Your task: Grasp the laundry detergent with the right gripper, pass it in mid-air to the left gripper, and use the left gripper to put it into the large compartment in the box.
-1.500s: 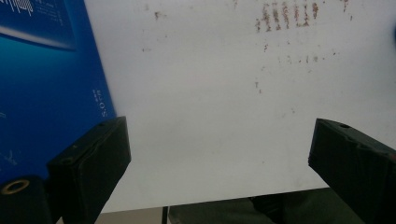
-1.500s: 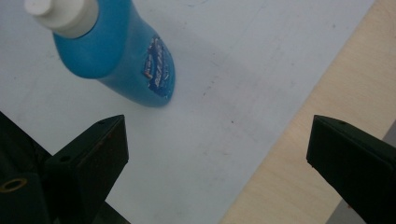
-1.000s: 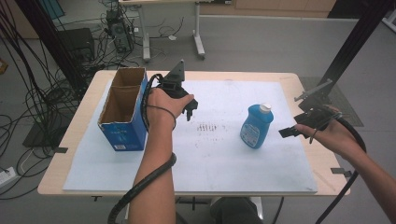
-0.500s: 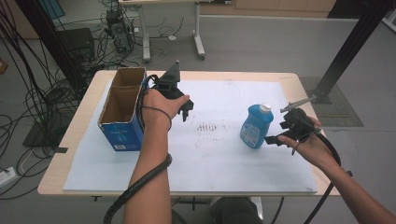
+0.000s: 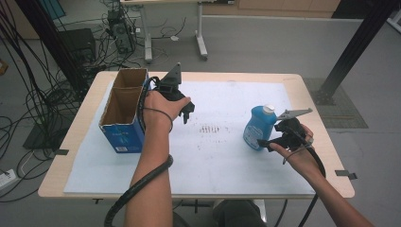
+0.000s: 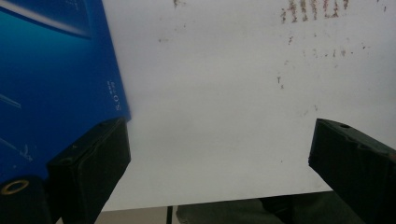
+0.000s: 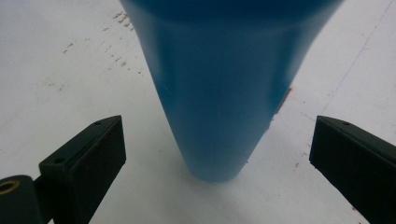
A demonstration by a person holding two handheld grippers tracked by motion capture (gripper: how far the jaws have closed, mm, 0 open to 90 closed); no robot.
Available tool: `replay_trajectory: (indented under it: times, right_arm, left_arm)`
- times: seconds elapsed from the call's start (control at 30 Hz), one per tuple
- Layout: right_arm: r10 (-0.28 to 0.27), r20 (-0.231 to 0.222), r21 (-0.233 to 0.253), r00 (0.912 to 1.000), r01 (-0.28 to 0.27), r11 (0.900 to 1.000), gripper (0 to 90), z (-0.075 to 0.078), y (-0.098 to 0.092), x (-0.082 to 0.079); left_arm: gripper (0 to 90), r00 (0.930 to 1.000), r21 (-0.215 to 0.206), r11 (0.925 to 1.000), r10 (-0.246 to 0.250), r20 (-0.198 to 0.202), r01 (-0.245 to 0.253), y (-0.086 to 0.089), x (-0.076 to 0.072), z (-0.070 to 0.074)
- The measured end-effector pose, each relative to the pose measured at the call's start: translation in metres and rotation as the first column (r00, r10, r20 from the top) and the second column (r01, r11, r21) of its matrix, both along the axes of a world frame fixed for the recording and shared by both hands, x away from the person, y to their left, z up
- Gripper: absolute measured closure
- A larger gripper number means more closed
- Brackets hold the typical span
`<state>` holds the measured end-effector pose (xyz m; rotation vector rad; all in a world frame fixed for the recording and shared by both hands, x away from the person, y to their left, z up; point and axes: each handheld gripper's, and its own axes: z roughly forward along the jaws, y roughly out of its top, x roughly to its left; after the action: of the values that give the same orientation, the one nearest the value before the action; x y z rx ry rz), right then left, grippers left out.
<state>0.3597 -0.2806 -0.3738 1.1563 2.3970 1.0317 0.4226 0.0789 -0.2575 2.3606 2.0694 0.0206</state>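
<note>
Tongs of the right hand point(image 5: 265, 143) spread wide, jaws either side of a blue plastic bottle with a white cap point(image 5: 258, 126), not yet touching it; in the right gripper view the bottle point(image 7: 219, 88) stands upright between the two black jaws. Bottle sits right of centre on the white sheet point(image 5: 222, 156) covering the wooden bench point(image 5: 71, 137). Left tongs point(image 5: 187, 112) also spread, holding nothing, hovering just beside the open blue cardboard box point(image 5: 124, 106) at the left of the bench; the box wall point(image 6: 56, 79) lies close to one jaw. Brownish smudges point(image 5: 211, 128) mark the sheet between bottle and box.
</note>
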Motion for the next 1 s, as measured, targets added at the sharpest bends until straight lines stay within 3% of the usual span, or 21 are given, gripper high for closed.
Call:
replay_trajectory:
  times: [0.23, 0.47, 1.0]
  right_arm:
    - [-0.029, 0.044, 0.006, 0.9986, 0.029, 1.0, 3.1, -0.01, 0.008, 0.0]
    - [-0.041, 0.125, 0.022, 0.9914, 0.038, 0.999, 2.9, -0.016, 0.013, -0.003]
    - [-0.088, 0.181, 0.05, 0.9795, 0.08, 0.996, 2.3, -0.023, 0.015, -0.002]
  left_arm:
    - [6.0, 1.0, -0.001, 1.0, 0.0, -0.003, 0.0, -0.001, 0.001, -0.002]
    - [6.0, 1.0, 0.001, 1.0, 0.0, 0.004, 0.0, -0.002, 0.003, 0.001]
    - [6.0, 1.0, -0.002, 1.0, -0.007, -0.005, 0.007, -0.005, 0.004, -0.003]
